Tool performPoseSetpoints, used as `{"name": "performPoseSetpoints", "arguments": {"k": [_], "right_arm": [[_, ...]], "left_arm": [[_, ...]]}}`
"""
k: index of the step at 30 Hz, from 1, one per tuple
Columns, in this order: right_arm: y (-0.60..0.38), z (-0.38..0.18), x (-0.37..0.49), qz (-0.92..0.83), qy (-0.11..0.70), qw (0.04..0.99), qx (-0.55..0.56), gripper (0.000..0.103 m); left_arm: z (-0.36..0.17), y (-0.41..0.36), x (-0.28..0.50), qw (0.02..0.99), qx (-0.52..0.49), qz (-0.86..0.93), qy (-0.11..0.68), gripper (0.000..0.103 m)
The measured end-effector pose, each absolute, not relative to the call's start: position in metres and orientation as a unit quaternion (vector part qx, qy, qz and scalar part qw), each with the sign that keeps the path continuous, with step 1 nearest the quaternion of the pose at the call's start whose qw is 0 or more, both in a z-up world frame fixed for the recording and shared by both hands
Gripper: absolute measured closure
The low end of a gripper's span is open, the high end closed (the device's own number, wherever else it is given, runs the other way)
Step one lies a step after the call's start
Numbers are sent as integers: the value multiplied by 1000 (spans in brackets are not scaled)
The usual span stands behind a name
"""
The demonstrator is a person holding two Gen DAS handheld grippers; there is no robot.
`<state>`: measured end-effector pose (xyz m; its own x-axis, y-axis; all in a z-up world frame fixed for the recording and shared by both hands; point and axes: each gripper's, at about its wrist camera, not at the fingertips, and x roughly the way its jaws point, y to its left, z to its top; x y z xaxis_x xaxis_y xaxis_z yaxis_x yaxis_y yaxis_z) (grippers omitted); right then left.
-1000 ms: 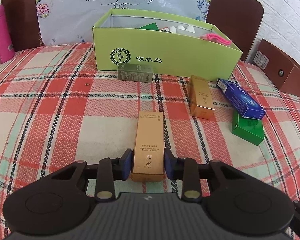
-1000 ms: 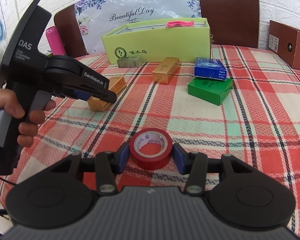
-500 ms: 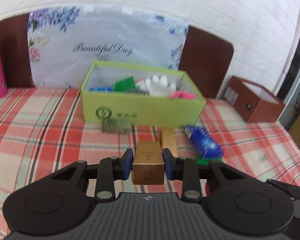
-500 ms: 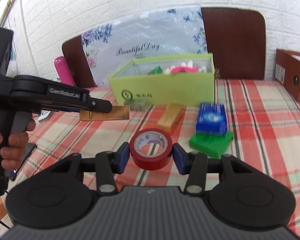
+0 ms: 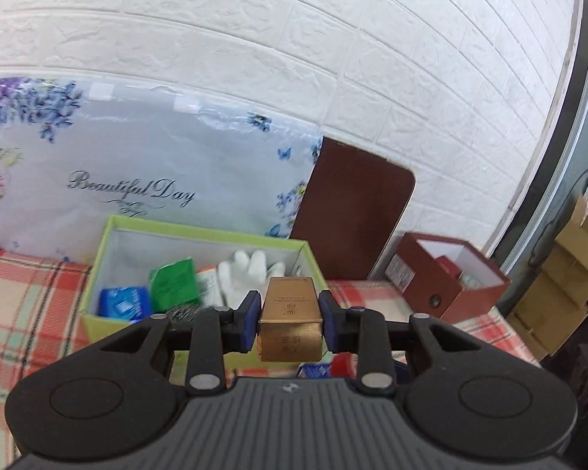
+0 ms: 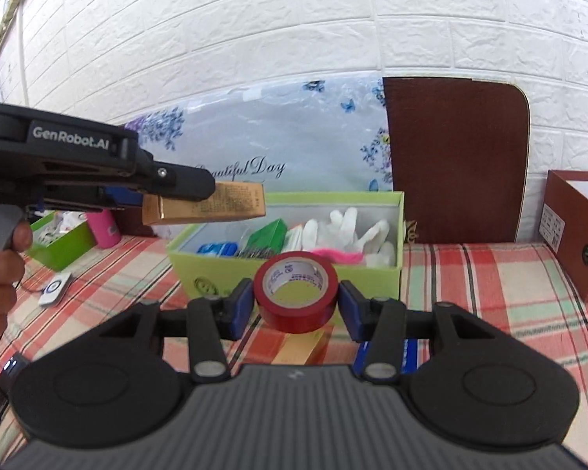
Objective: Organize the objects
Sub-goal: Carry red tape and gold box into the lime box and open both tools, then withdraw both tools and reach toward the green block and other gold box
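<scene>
Both grippers raised, fingers gripping loads.

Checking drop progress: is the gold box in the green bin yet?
Out. The gold rectangular carton is held in the left tool, in the air short of the open lime-green cardboard bin.

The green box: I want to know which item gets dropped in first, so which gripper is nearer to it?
Left, narrowly. The left gripper holds the gold carton raised by the green box, its tip reaching the rim. The right gripper, gripping the red tape, sits before the front wall.
</scene>
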<state>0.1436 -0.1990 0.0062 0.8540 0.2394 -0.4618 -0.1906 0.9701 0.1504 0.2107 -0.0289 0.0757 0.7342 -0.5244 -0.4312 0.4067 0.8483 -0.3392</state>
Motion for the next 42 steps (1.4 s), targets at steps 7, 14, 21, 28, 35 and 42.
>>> {"name": "performPoseSetpoints", "arguments": {"k": [7, 14, 21, 28, 35, 42], "right_arm": [[-210, 0, 213, 95, 241, 966, 25, 57], [-213, -18, 264, 83, 240, 967, 1, 51], [-214, -41, 260, 73, 239, 968, -21, 14], [-220, -32, 234, 68, 238, 969, 7, 1], [-225, -4, 192, 68, 215, 974, 32, 0], [-221, 4, 132, 73, 211, 974, 29, 0]], "left_arm": [[71, -52, 267, 928, -111, -242, 260, 70], [45, -67, 303, 934, -108, -215, 265, 62], [17, -56, 302, 942, -75, -173, 278, 29], [31, -47, 276, 945, -72, -156, 279, 29], [61, -49, 222, 954, -55, -138, 260, 23], [64, -43, 162, 958, -16, -118, 262, 22]]}}
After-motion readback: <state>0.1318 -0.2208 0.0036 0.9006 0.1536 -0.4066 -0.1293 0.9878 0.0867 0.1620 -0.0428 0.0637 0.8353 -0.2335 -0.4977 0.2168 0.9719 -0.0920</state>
